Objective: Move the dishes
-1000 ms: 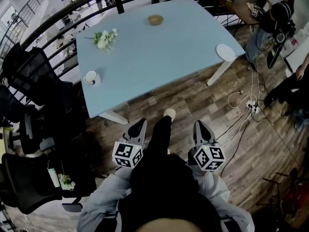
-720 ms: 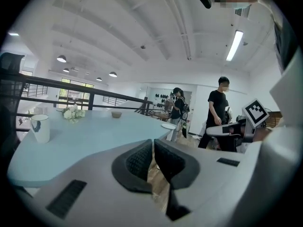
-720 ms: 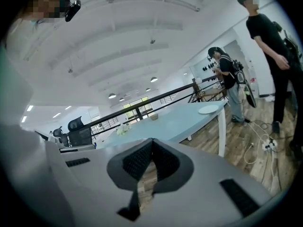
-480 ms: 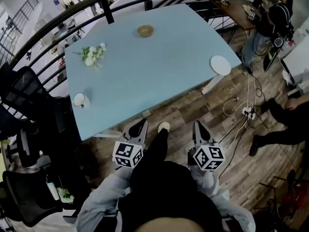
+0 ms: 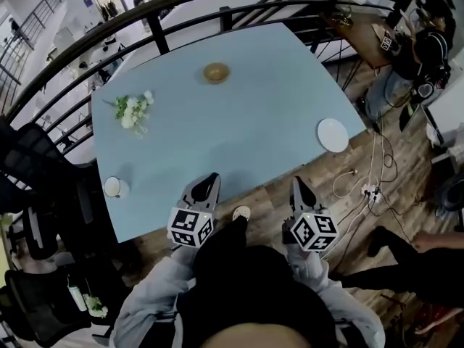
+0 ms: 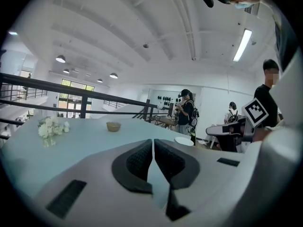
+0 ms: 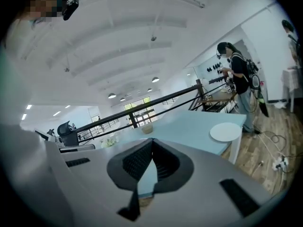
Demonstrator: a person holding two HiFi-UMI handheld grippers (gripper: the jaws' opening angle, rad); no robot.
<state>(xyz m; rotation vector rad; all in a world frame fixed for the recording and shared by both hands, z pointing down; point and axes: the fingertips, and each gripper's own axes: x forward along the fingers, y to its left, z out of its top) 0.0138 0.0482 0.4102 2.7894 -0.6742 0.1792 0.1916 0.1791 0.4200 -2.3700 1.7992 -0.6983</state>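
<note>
Closer than second ago: blue table fills frame centre, both gripper tips at its near edge. White plate on table's right corner, right of centre. Wooden bowl near far edge, upper centre. Cup at left corner, flowers upper left. Left gripper and right gripper at lower centre, jaws pressed together, nothing held, well apart from every dish.

The table's middle lies bare. Flowers and a cup crowd its left, a plate its right edge, a bowl and railing the far side.
</note>
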